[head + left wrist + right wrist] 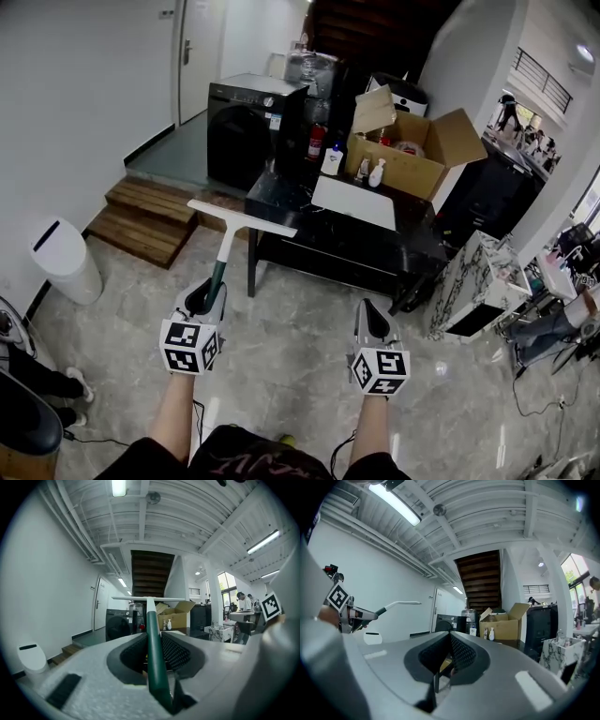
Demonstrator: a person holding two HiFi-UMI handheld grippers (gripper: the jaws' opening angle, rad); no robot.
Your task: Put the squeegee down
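Note:
The squeegee (225,246) has a dark green handle, a white neck and a long white blade (242,217). My left gripper (208,294) is shut on the green handle, and the blade points forward and up over the floor just before the black table (281,246). In the left gripper view the handle (153,644) runs straight out between the pads to the level blade (148,598). My right gripper (367,309) hovers beside it, shut and empty; its pads (457,651) meet at the tip. The right gripper view shows the left gripper (352,614) and the squeegee (396,604) at its left.
On the black table lie a white sheet (354,202), an open cardboard box (412,155) and some bottles (377,172). A dark washing machine (248,122) stands behind, wooden steps (145,220) and a white bin (66,258) to the left, a marble-patterned box (478,281) to the right.

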